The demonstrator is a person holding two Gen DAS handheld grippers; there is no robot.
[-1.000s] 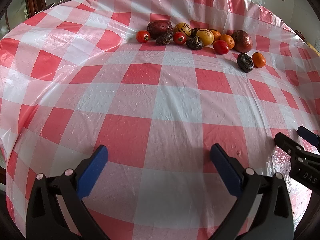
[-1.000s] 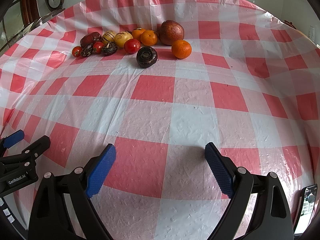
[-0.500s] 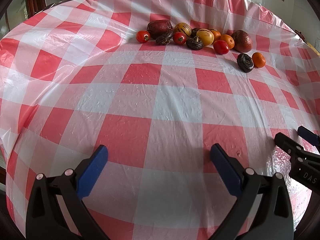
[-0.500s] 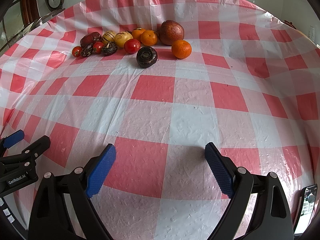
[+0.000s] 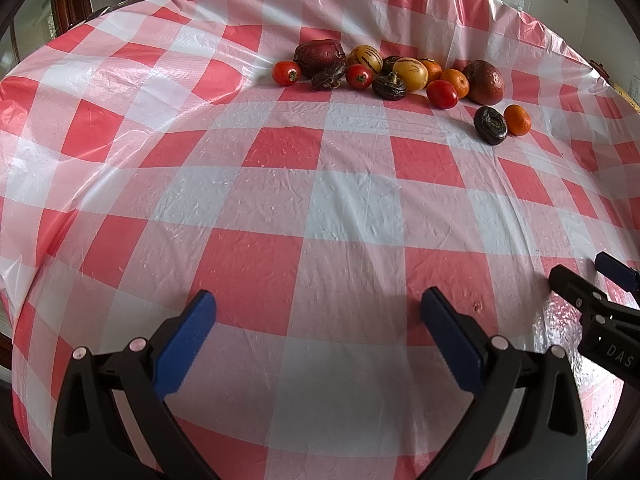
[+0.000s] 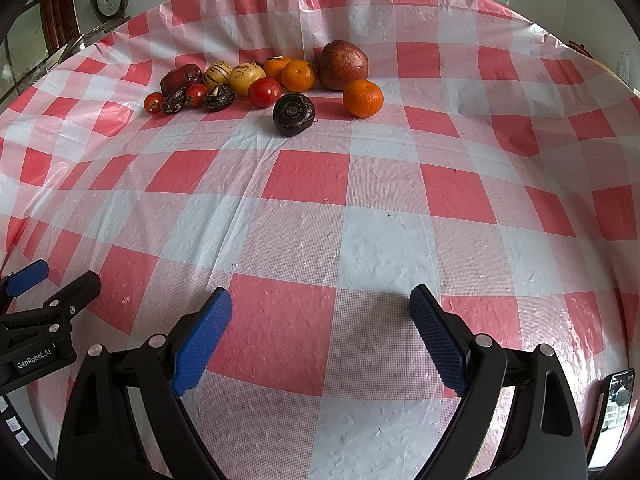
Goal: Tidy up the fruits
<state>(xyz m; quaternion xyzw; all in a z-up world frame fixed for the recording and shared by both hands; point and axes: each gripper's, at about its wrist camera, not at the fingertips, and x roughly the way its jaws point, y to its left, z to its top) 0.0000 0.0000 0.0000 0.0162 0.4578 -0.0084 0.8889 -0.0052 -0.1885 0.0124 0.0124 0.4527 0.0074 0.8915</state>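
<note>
Both tongs, left and right, sit apart and empty at the desk's near edge, fruits clustered near the far edge; risk: round pieces like the lone orange roll off when nudged, slick plastic cloth bunches.

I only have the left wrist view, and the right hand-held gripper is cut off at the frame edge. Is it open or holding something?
Observer: The right wrist view shows the right hand-held gripper open and empty above the tablecloth.
Operator: From here the dark round fruit and the lone orange look as if they touch. Do they?
Observer: No. The dark round fruit and the lone orange sit apart, with cloth showing between them.
</note>
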